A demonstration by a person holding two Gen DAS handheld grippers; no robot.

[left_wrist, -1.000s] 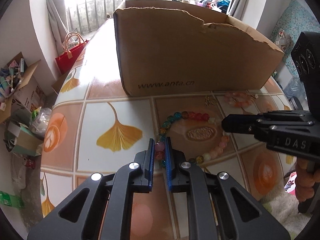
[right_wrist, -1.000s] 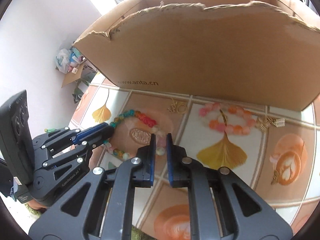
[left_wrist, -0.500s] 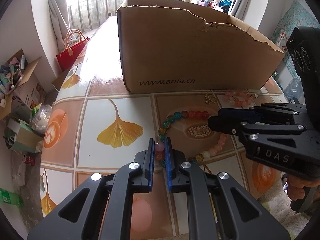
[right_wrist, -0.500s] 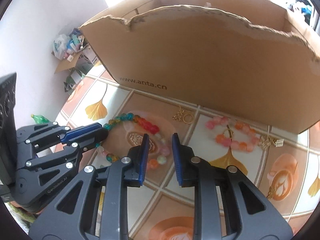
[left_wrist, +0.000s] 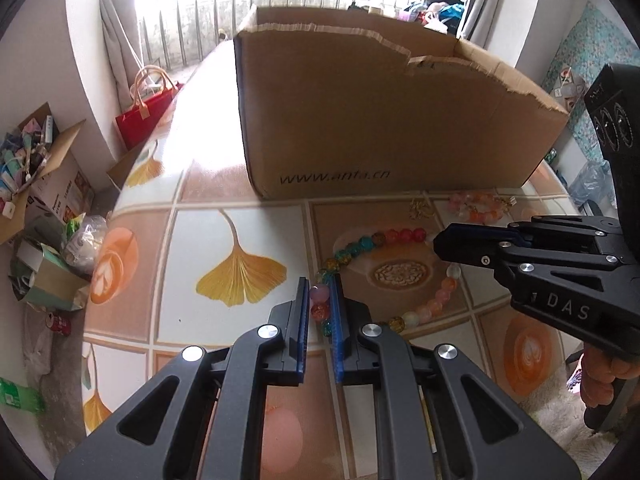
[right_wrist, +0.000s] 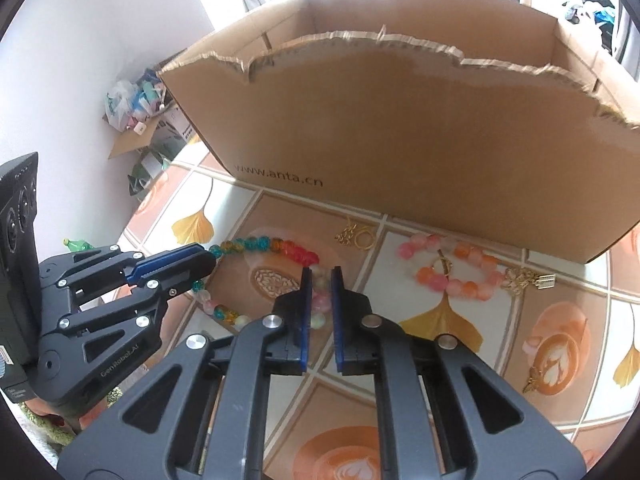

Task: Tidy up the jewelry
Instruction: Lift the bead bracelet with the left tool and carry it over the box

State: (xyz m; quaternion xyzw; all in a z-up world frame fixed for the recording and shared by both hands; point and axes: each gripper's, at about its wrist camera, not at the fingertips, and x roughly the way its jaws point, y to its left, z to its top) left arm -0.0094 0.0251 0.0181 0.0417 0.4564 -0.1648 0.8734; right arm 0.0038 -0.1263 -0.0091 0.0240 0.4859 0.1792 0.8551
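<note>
While both tilt downward, left gripper (left_wrist: 320, 300) and right gripper (right_wrist: 321, 292) pinch the multicolored bracelet (left_wrist: 400, 236).

The cardboard box (left_wrist: 380, 120) floor is hidden behind its front wall; small gold trinkets (right_wrist: 356, 236) at its base blur.

Colours/patterns on the table
Table (left_wrist: 200, 232): tan-and-white tile print, yellow ginkgo leaves. Box (left_wrist: 360, 120): plain brown. Multicolour bracelet (right_wrist: 264, 245): teal, amber, red, pink. Second bracelet (right_wrist: 444, 276): pink-orange. Fingers (right_wrist: 305, 312): blue-edged black.

Multicoloured bead bracelet (left_wrist: 400, 264) on table (left_wrist: 208, 232)
</note>
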